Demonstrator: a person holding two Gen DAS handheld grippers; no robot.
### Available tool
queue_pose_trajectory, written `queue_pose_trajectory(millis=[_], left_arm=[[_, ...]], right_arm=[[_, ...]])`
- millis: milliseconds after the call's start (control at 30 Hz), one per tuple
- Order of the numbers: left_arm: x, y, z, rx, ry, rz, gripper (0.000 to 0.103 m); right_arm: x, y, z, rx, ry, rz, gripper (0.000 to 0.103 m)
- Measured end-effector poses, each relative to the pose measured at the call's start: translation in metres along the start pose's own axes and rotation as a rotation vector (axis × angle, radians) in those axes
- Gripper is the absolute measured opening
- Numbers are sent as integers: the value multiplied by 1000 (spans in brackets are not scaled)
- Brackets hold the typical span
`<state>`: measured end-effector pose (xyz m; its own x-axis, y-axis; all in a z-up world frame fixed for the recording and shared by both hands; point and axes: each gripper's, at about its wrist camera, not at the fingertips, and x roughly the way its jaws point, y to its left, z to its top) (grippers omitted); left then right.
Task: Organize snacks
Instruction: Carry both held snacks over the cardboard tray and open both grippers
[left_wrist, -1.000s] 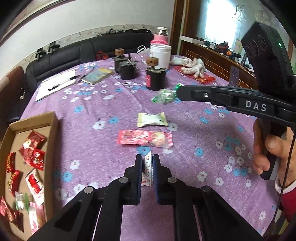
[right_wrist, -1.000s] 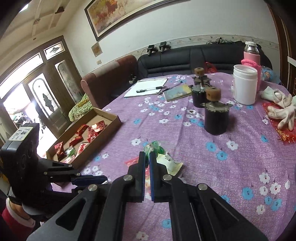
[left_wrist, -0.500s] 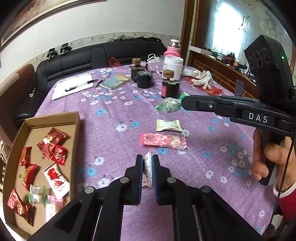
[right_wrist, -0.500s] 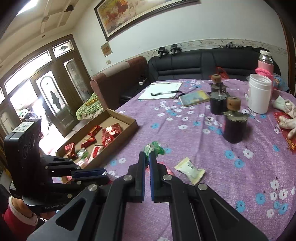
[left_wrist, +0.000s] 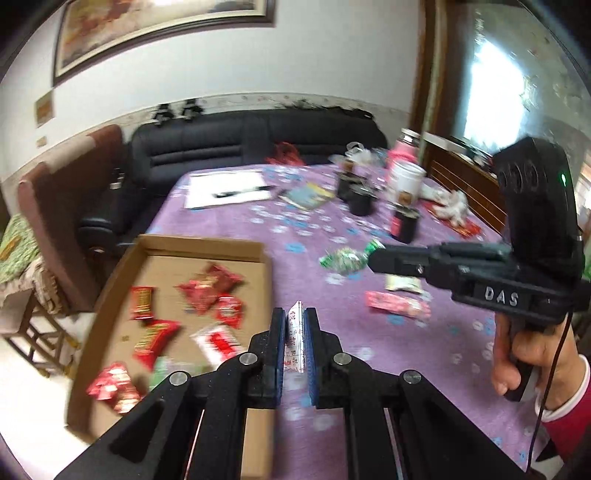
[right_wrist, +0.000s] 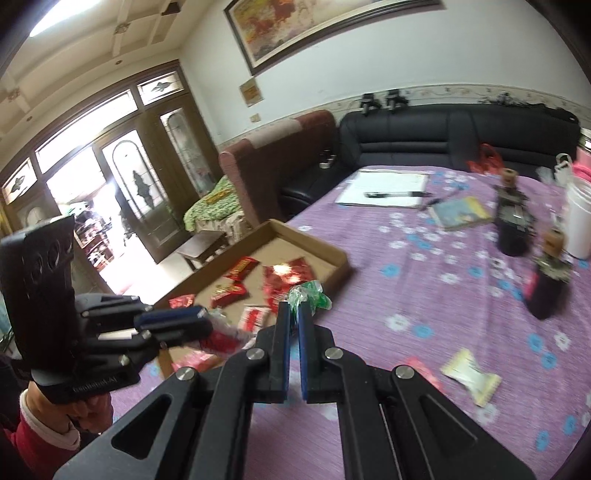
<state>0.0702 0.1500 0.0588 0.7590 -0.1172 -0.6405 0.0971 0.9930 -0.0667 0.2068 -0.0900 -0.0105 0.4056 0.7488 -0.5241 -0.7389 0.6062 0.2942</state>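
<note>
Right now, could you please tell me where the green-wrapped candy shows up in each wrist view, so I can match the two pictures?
Left wrist view: the green-wrapped candy is right of centre, pinched at the tip of the right gripper, above the purple tablecloth.
Right wrist view: the candy is at centre, sticking out between that gripper's own fingertips.
Shared landmark: the cardboard box of red snacks, to the candy's left in both.

A cardboard tray (left_wrist: 255, 246) is set at the table's (left_wrist: 436, 343) left edge, snack packets (left_wrist: 208, 286) lying in it; two packets (left_wrist: 397, 302) are left on the table to its right.
</note>
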Motion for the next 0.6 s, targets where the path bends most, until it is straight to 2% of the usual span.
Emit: queue_pose_trajectory(millis=[200, 300, 600], left_arm=[[-18, 52, -8, -79, -18, 81, 9], [-21, 66, -16, -94, -12, 106, 9], [-11, 74, -35, -78, 38, 147, 9]], right_arm=[[40, 35, 7, -25, 24, 66, 4], [59, 48, 5, -28, 45, 88, 4], [105, 66, -4, -34, 100, 92, 4]])
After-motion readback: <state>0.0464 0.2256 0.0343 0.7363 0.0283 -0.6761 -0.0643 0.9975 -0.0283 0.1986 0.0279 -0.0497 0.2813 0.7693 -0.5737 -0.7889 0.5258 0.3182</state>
